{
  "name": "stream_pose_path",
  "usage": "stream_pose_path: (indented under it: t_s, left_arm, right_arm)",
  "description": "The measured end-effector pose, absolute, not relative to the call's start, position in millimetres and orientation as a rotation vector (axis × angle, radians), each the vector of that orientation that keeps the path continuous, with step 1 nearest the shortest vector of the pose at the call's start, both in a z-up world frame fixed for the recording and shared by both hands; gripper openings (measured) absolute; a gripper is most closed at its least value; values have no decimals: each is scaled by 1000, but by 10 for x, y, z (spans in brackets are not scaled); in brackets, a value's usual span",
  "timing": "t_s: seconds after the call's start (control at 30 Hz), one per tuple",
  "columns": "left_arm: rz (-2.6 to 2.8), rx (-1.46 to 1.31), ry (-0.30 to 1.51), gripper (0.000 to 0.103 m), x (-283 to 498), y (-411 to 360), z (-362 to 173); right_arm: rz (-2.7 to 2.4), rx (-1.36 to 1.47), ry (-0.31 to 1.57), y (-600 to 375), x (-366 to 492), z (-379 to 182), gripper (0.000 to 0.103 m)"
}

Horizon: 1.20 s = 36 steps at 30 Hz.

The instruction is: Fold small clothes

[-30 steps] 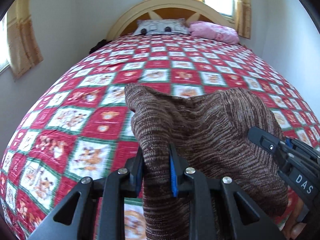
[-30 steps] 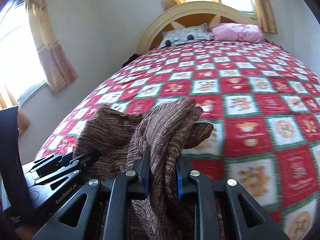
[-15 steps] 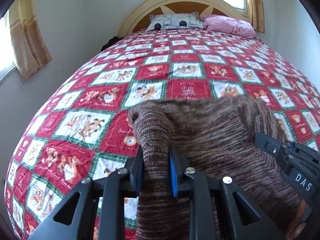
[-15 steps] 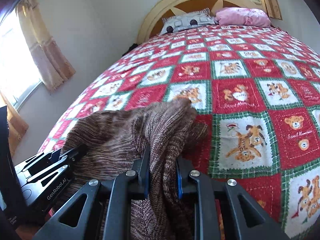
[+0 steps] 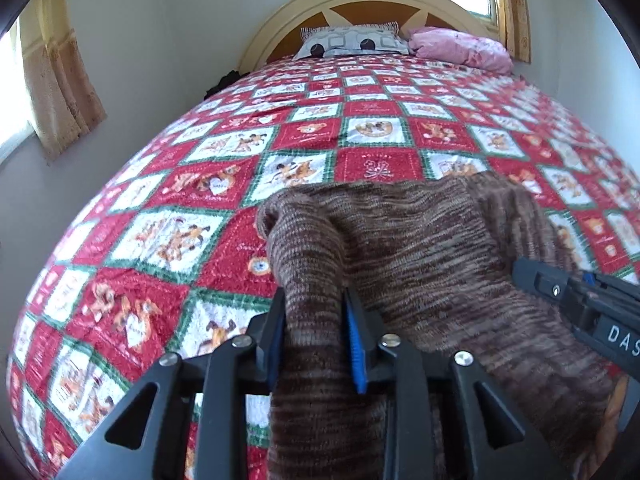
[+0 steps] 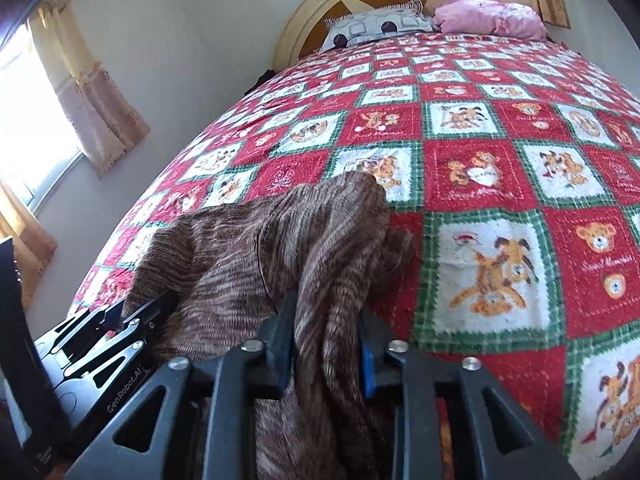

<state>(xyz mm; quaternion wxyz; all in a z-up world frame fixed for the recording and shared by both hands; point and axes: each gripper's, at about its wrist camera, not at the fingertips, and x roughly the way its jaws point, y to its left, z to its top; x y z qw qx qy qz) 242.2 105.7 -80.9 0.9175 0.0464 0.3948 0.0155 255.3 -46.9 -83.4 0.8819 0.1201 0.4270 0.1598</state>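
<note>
**Two grippers pinching one knit garment**

Both units are gripping the brown knit garment (image 5: pixel 420 248) over the bed (image 5: pixel 168 200). Left hand-held gripper (image 5: pixel 314 340) is clamping a bunched edge; right hand-held gripper (image 6: pixel 326 344) is clamping the opposite edge, the cloth's far end lying on the patchwork quilt (image 6: pixel 500 160).

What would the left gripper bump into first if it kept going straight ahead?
The left gripper is shut on the brown knit garment, so that cloth goes with it. Past the cloth it would probably meet the quilt, though depth is hard to judge.
</note>
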Motion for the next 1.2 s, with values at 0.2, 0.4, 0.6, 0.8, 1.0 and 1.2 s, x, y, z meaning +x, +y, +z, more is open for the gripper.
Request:
stream_pose_path:
  t_s: [0.2,0.4,0.6,0.8,1.0,1.2]
  left_arm:
    - [-158,-118,835,71,1967,1433,-764]
    - [-251,-389,881,70,1694,1650,-1028]
    - [-293,-472,919,31,1683,1571,-1065]
    - [-334,-610,991,23,1564,1680,-921]
    - [-311,-550,1055,28,1412,1698,-1078]
    - [-275,-500,1038,34,1362,1756,-923]
  right_arm:
    - [408,298,880,-782,2119,-760,61]
    - [451,235,910,-777,1818,-895,63]
    - [451,172,946,-635,1741,-879,30]
    - [537,455,1031,-907,1691,-830,24]
    - [554,398,1101,-926,1535,-927,24]
    - [556,308,1078,-882,1491,-859,28]
